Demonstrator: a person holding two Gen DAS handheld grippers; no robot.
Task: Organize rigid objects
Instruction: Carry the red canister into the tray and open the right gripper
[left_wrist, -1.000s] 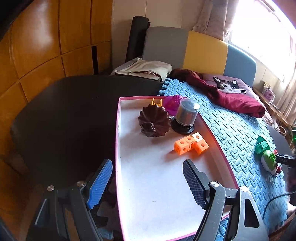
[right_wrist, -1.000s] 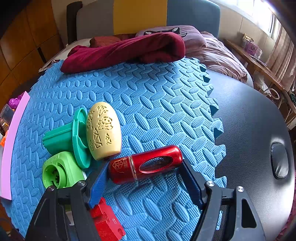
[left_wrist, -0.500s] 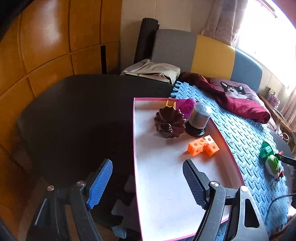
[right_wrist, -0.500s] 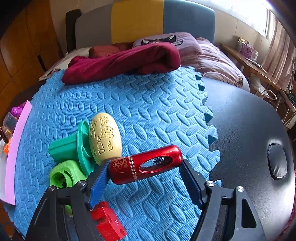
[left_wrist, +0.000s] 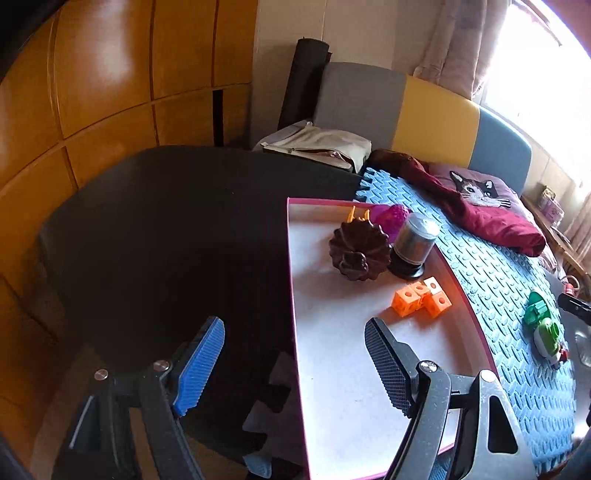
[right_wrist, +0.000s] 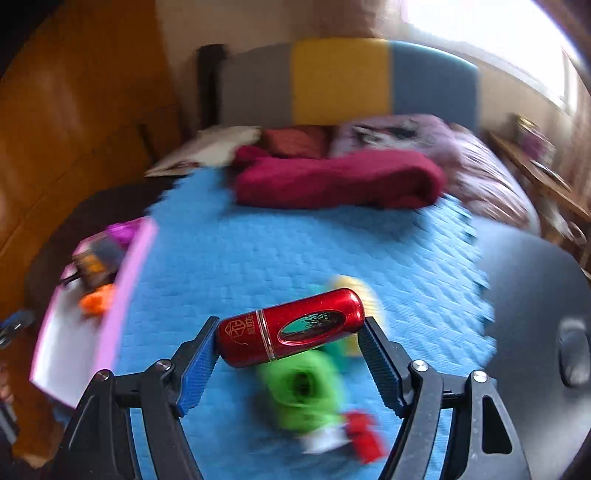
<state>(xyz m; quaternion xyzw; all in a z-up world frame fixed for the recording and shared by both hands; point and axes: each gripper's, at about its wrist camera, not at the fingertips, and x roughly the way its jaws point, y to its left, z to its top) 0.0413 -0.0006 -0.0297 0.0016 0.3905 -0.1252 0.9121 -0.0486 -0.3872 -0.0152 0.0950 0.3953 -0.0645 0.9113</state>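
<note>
- Left wrist: the left gripper (left_wrist: 293, 363) hangs open and empty over the tray's (left_wrist: 343, 376) near left edge; cubes (left_wrist: 421, 297) sit near its right edge.
- Right wrist: the right gripper (right_wrist: 288, 356) clamps the red canister (right_wrist: 290, 326) end to end, off the mat (right_wrist: 258, 258). The smooth, rounded ends might slip out if swung fast.

A: Setting check. You are working in a home bedroom?

B: Yes. Ahead of you stands a bed with a padded headboard (left_wrist: 424, 110) in grey, yellow and blue panels, a cat-print pillow (left_wrist: 476, 186) and a crumpled maroon blanket (right_wrist: 340, 179).

A: Other evidence?

B: Curtains (left_wrist: 458, 40) hang by a bright window, wooden wardrobe panels (left_wrist: 103, 92) line the wall, and a narrow side shelf (right_wrist: 539, 173) holds small boxes. Your work surface is a black table (left_wrist: 166, 229) topped with a blue foam puzzle mat (right_wrist: 295, 258), toys scattered on it.
</note>
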